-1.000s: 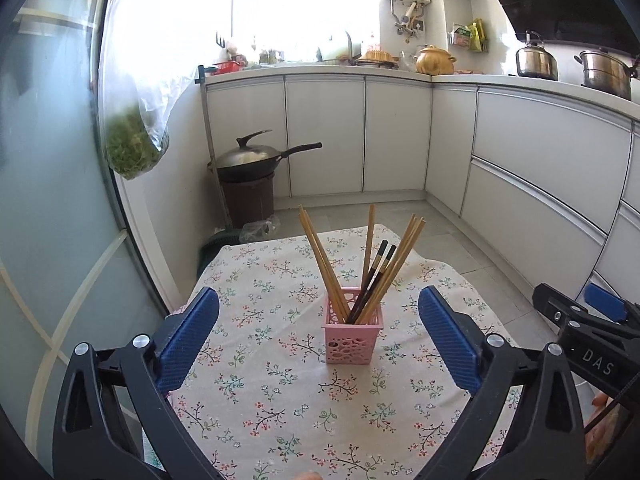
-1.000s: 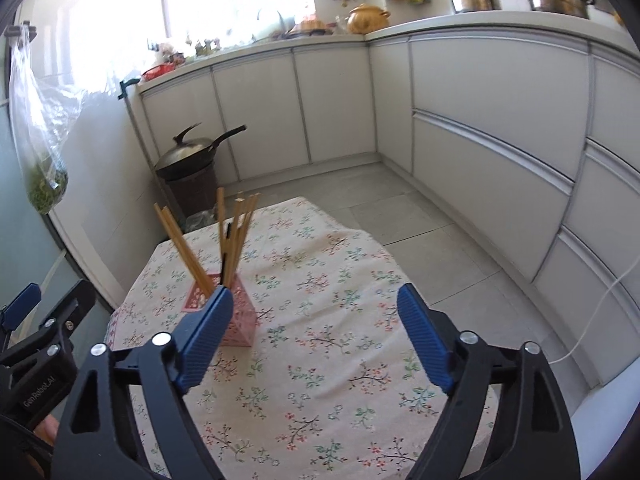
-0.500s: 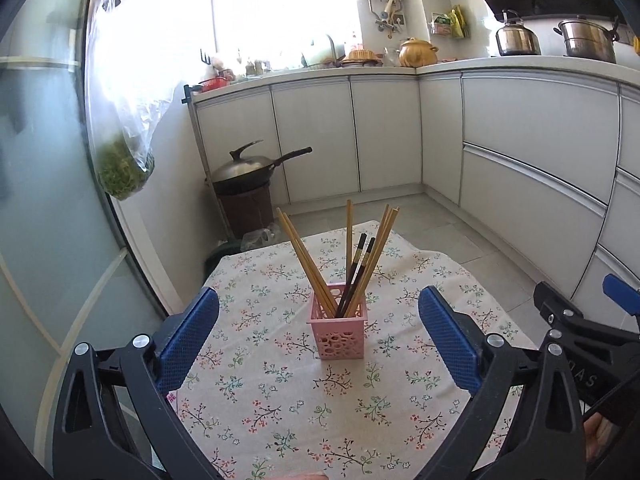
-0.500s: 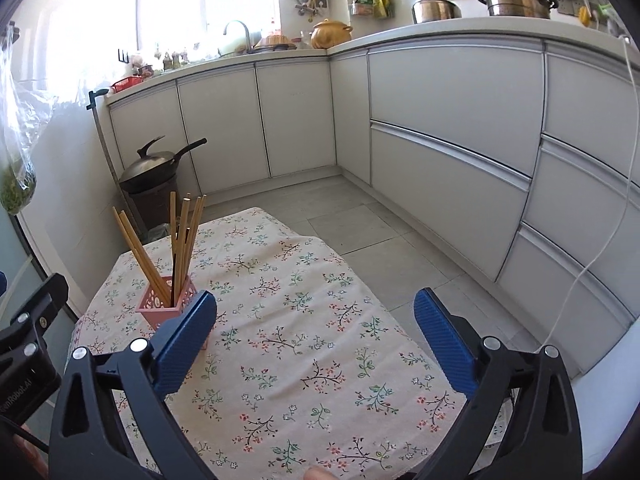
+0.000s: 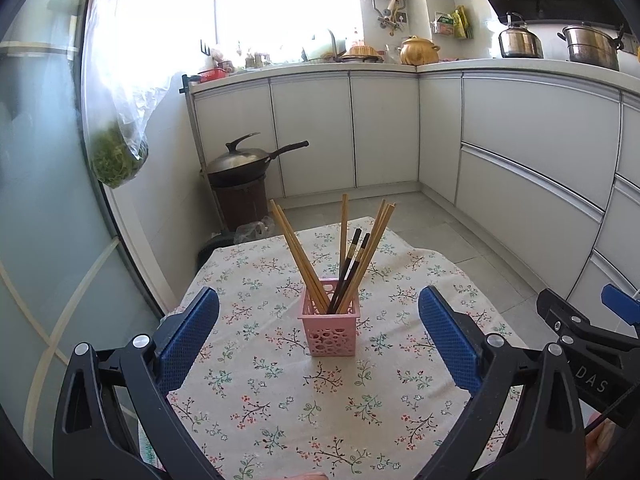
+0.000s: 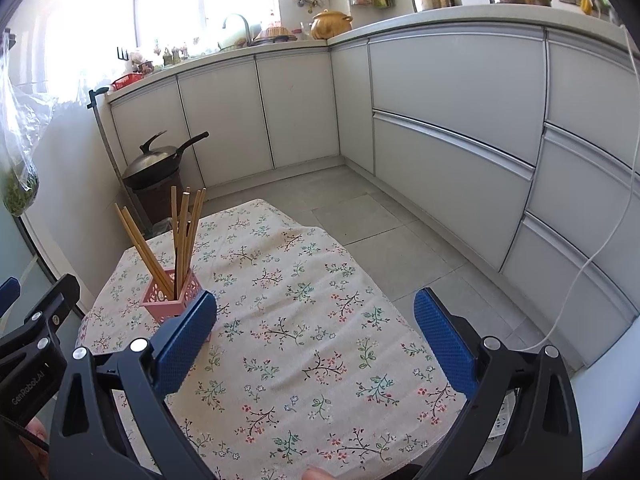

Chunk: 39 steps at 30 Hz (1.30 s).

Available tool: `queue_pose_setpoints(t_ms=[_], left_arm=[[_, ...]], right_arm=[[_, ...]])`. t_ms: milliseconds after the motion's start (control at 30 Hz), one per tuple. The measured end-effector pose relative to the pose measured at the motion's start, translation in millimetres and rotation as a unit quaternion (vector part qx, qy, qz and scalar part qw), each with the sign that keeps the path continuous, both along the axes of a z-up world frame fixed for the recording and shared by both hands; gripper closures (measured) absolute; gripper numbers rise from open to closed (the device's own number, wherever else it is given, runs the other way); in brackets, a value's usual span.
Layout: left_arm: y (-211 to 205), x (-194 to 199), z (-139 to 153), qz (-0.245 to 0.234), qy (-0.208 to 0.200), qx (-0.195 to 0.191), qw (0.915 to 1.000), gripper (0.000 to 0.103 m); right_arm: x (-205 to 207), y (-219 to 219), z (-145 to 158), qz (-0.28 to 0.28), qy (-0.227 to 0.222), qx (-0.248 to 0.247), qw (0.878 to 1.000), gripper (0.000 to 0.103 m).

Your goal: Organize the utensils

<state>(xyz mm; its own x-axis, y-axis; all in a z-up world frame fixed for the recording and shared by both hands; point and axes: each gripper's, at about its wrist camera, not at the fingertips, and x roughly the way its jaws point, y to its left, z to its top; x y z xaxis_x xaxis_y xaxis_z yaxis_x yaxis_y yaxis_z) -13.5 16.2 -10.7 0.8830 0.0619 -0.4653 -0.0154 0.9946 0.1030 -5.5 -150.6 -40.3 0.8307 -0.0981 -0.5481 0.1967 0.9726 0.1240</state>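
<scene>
Home kitchen: white cabinets (image 5: 384, 128), wok (image 5: 240, 160), stovetop pots (image 5: 592, 46).

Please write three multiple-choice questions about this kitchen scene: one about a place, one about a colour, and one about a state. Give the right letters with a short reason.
1. Where do the wooden and dark chopsticks stand?
A. flat on the cloth
B. in the small pink perforated plastic basket
C. on the white counter

2. What colour are the pads of the left hand-held gripper?
A. blue
B. red
C. yellow

3. In what state is the right hand-held gripper?
A. shut on a chopstick
B. shut and empty
C. open and empty

Answers:
1. B: the sticks rise out of the basket, which stands on the floral tablecloth.
2. A: both pads, at either side of the left wrist view, are blue.
3. C: its jaws stand wide apart over the cloth with nothing between them.
</scene>
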Motion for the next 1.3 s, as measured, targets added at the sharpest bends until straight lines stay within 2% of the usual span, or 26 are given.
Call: queue_pose_setpoints(t_ms=[1300], left_arm=[[3.4, 5.3, -5.5, 0.01, 0.013, -0.003, 0.9999, 0.007]], right_arm=[[3.0, -0.1, -3.0, 0.004, 0.012, 0.008, 1.0, 0.007]])
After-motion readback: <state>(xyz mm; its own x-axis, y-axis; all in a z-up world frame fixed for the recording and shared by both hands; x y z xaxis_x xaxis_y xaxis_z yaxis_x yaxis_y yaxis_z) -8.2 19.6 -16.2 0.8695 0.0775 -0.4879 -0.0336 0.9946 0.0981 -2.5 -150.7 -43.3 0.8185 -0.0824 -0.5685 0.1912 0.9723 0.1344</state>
